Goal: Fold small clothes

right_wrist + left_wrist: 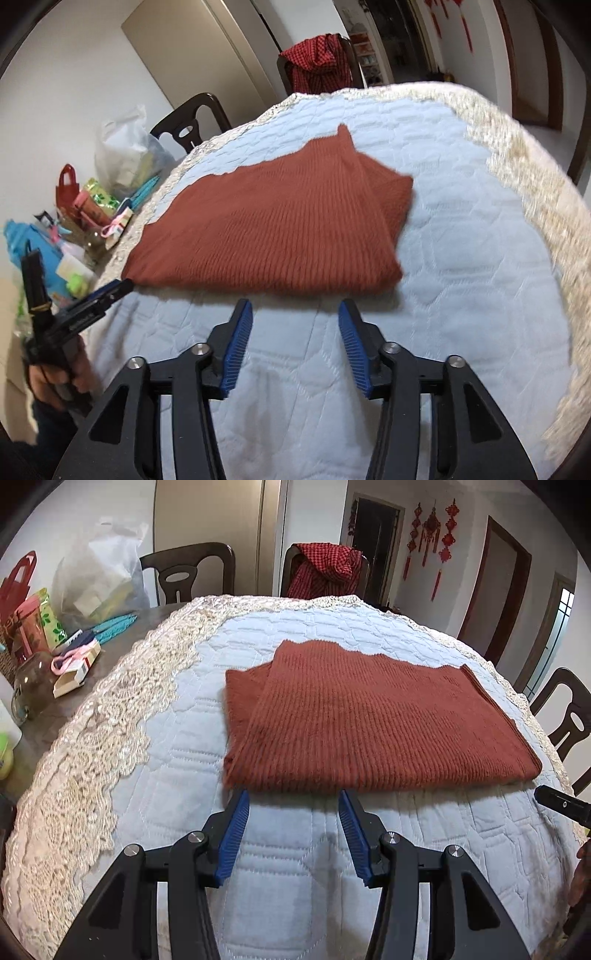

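while both tools hang just short of it: the knit [369, 716] lies flat on the quilted cover [280, 878] of the surface, towards its middle, already doubled over, with a lower layer peeking out along one side.
left tool [293, 801]: fingers apart, empty, tips just beside the near edge of the knit, near one near corner.
right tool [295, 312]: fingers apart, empty, a little back from the near edge, closer to the other near corner; its view is blurred.
step in hand, as i judge it: taking the near edge for another fold.
how to do it well: slide each lower finger under all layers at the corners, not just the top one; close both tools evenly; lift only enough to clear, then carry the edge over to meet the far edge squarely.
risk: thick ribbed knit may slip or bunch; the cover could get pinched too.
clutter: bags and small items [44, 627] sit at the surface's far side edge, well apart.
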